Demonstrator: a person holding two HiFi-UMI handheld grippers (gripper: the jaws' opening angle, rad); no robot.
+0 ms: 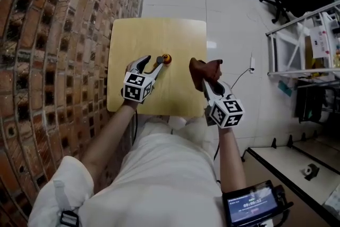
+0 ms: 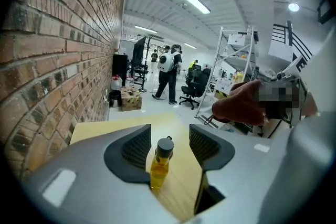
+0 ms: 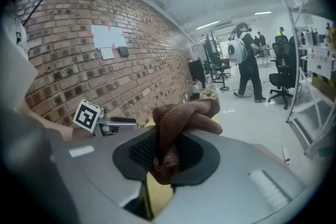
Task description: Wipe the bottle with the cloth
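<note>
left claw (image 2: 169,140), apart, is straddling the bottle (image 2: 159,168); right claw (image 3: 167,152) is clamping the cloth (image 3: 184,115) near the bottle; pre-wipe step, gripping bottle likely needed next.

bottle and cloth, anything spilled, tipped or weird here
Nothing stands out. The bottle stands upright and capped on the table, between the open fingers of the left gripper, with no spill around it. The cloth is bunched up, clamped in the right gripper.

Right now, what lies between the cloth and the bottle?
Nothing but bare tabletop: the head view shows an open stretch between the cloth and the bottle.
</note>
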